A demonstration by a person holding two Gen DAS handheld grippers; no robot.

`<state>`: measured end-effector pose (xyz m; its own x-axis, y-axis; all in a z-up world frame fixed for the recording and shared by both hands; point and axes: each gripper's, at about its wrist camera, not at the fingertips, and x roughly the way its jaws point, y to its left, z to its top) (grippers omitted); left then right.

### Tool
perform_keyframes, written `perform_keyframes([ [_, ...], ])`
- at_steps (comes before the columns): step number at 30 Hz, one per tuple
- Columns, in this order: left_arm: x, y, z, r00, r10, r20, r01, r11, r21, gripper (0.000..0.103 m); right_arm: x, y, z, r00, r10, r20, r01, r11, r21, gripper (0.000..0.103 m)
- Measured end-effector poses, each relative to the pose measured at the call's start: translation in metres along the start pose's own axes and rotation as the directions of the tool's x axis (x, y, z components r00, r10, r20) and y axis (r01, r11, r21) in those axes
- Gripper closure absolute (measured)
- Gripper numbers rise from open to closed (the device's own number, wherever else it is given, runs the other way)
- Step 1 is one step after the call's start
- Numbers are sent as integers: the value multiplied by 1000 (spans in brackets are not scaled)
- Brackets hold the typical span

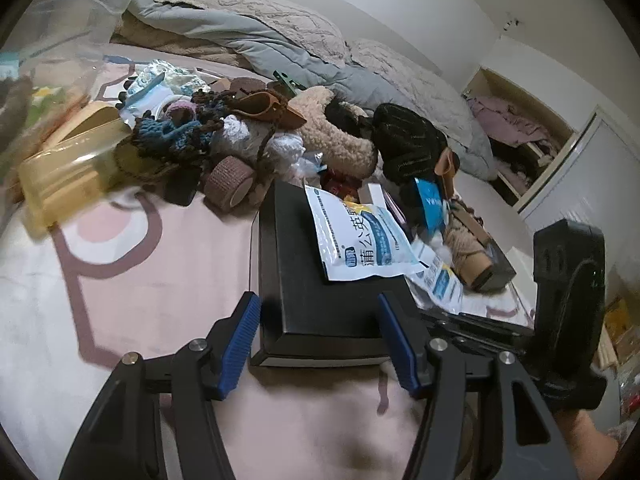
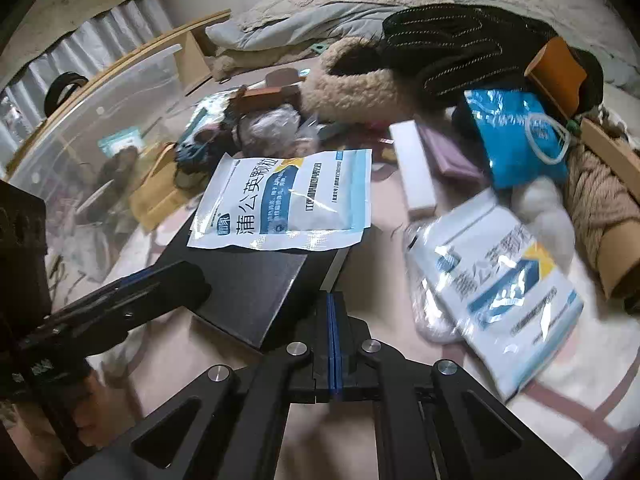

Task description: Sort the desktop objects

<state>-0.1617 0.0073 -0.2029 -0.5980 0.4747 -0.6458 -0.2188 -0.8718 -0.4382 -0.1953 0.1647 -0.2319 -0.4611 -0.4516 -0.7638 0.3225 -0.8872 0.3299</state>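
The left gripper (image 1: pixel 318 344), jaws wide, is straddling the black box (image 1: pixel 320 280) lying mid-bed under a sachet (image 1: pixel 360 236), so it should be closing squarely, while the right gripper (image 2: pixel 333 344) is waiting shut, empty.

Bed (image 1: pixel 120 280) covered by pale pink sheet with mauve outline pattern. Lying directly on it: black flat box (image 1: pixel 312 280) near centre; yellow translucent container (image 1: pixel 68 172) at left, tipped on its side; pink bandage roll (image 1: pixel 232 180) beside a heap of knitted items (image 1: pixel 180 136); second medicine sachet (image 2: pixel 500 288) right of the box; white bar (image 2: pixel 416 168) beyond it. Grey quilt (image 1: pixel 248 36) bunched along far edge.
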Motion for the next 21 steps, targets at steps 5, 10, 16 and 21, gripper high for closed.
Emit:
perform_keyframes([
  [5,-11,-2,-8,999,41,-2,-41,999,7,38,-6,13,-13,999,27,-26,-28,999,-28,96],
  [10,-22,11,-6,994,107,11,-107,994,-21,33,-4,28,-20,991,123,-57,-125,992,-28,96],
  [16,-25,33,1,995,96,4,-95,988,-122,24,-2,38,-18,984,172,-54,-174,984,-30,96],
  [21,-23,28,3,994,109,8,-108,991,-74,23,-15,19,-11,984,175,-9,-175,984,22,96],
])
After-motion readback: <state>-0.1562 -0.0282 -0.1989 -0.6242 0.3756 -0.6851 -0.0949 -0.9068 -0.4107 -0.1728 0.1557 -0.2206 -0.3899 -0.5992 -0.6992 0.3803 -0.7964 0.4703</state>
